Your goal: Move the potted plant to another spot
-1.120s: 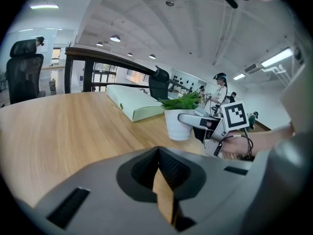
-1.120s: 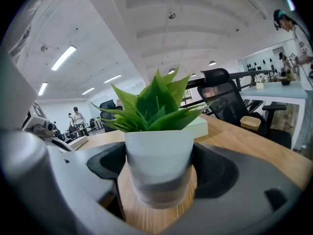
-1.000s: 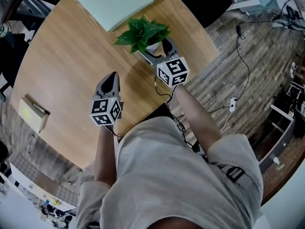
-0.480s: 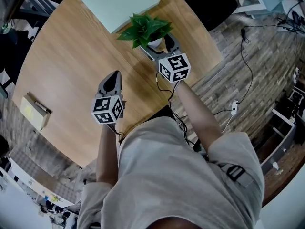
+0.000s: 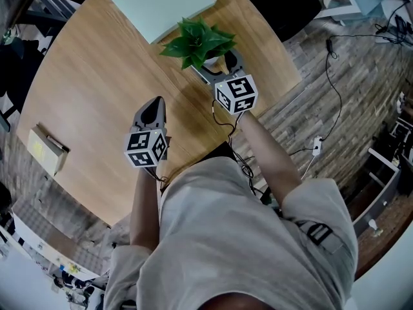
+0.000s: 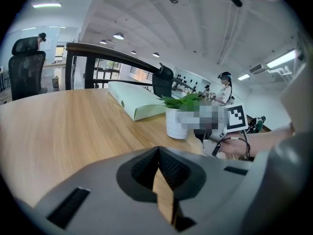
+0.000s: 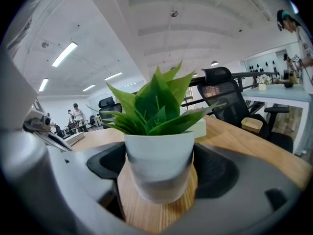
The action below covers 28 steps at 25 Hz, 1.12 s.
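Round wooden table [image 5: 97, 95], bare grain over most of it. Flat pale green box [image 5: 158, 2] at the far edge. Potted plant [image 5: 197, 41] stands just in front of that box, toward the table's right side, upright, base apparently on the wood. Small cardboard box [image 5: 44, 152] sits well apart at the left rim. Right gripper [image 5: 216, 63] is at the plant: in the right gripper view the white pot [image 7: 159, 165] fills the gap between the jaws, and both dark pads look pressed against its sides at about mid-height. Left gripper [image 5: 151, 108] hovers over open table, well clear of the plant, jaws drawn together with nothing between them, only a sliver of wood grain showing through. Handling, as a judgement: the pot is small, smooth, hard-walled and tapered downward, so likely light but slippery, and it could slide down out of a loose pinch. Grip the wall below the rim band, never the leaves [image 7: 151, 104], which look thin and springy. Keep it level, as the foliage puts the weight high.
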{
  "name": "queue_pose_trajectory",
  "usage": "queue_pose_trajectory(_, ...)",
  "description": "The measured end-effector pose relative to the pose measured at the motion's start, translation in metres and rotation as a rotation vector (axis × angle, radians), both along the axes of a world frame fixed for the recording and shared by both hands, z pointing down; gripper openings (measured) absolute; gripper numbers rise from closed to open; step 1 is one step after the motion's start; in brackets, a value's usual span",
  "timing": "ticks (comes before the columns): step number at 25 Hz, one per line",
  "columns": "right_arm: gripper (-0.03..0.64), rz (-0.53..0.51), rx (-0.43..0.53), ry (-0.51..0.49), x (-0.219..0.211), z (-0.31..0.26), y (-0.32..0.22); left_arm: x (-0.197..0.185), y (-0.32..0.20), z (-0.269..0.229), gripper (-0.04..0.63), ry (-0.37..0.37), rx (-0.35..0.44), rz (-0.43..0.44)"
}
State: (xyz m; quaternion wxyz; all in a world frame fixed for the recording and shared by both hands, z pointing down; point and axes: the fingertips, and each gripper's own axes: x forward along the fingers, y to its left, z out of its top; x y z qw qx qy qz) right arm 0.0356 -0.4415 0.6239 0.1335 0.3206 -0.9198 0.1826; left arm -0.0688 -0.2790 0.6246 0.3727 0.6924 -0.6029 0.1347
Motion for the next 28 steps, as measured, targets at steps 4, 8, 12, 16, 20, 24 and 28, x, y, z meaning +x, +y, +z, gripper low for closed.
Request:
queue_pose_trajectory(4,0.439,0.009,-0.001,0.010,0.004,0.002,0.008,0.003,0.005,0.001,0.012,0.006,0.002,0.009)
queue_pose_trajectory(8,0.439,0.008,0.008,0.037,0.007,0.006,0.016,0.006,0.012,0.002,0.012,0.007,0.000,0.020)
queue_pose_trajectory(12,0.439,-0.005,0.008,0.088,0.007,0.015,0.028,0.004,0.022,0.002,0.012,0.007,-0.002,0.020)
queue_pose_trajectory(16,0.445,-0.023,-0.001,0.156,0.008,0.026,0.035,0.003,0.026,-0.001,0.012,0.011,-0.002,0.013)
queue_pose_trajectory(20,0.469,-0.020,-0.024,0.177,0.010,0.034,0.045,0.001,0.035,-0.004,0.012,0.016,0.002,0.005)
queue_pose_trajectory(24,0.471,-0.001,-0.063,0.202,0.020,0.044,0.060,-0.001,0.047,-0.006,0.012,0.020,0.008,-0.001)
queue_pose_trajectory(28,0.460,0.017,-0.107,0.241,0.030,0.051,0.077,-0.004,0.059,-0.007,0.012,0.032,0.013,-0.014)
